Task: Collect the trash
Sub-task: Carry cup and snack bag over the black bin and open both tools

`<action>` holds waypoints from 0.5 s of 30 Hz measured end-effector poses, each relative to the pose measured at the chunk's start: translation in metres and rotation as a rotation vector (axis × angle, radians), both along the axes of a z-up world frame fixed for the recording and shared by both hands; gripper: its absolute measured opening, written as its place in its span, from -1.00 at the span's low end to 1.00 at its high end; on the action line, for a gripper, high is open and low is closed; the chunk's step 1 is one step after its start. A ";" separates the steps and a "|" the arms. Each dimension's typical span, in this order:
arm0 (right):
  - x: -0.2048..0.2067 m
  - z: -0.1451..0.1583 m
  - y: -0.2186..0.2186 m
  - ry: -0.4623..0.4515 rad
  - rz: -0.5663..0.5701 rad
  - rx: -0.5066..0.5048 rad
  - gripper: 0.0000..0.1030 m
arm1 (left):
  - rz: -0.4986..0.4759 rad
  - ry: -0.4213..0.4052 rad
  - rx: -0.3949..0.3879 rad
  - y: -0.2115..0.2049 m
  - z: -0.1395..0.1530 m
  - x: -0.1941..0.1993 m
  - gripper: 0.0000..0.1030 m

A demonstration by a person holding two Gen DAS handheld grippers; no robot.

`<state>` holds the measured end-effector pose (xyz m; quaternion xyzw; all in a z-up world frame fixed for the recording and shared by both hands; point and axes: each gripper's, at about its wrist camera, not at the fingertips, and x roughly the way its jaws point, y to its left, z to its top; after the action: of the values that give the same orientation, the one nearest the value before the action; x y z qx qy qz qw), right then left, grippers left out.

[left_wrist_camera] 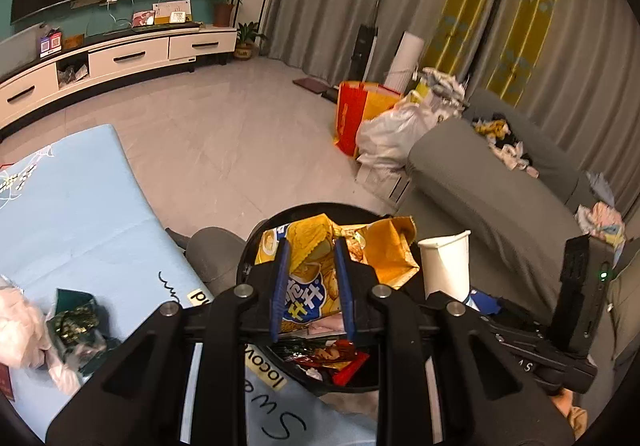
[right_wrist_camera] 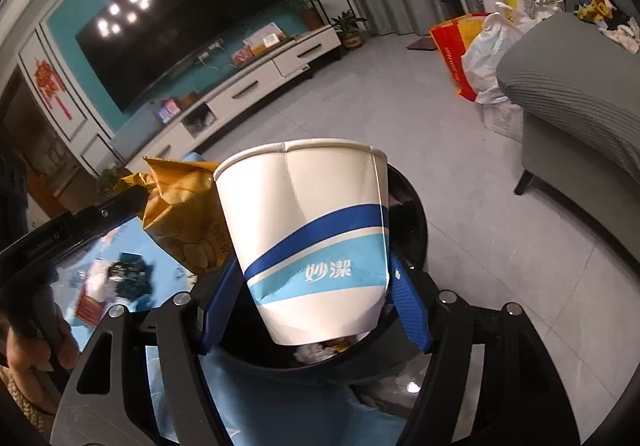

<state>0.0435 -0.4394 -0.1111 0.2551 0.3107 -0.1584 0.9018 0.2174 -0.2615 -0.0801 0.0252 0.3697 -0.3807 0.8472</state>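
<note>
A crinkled yellow snack bag with blue-and-white lettering is being shown between blue ribbed fingers. A white paper cup banded in dark and light blue is being shown ahead, over a round black bin. Beside it, a pale blue tablecloth is being seen.

Left hand-held gripper and right hand-held gripper angle downward, each clamping something.
</note>
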 end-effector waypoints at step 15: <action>0.019 -0.004 -0.001 0.046 0.010 -0.052 0.40 | -0.029 -0.007 0.055 -0.022 -0.015 -0.001 -0.09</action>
<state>0.0628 -0.4405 -0.1156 0.2262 0.3283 -0.1675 0.9017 0.2163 -0.2831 -0.0950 0.0551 0.3768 -0.3827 0.8417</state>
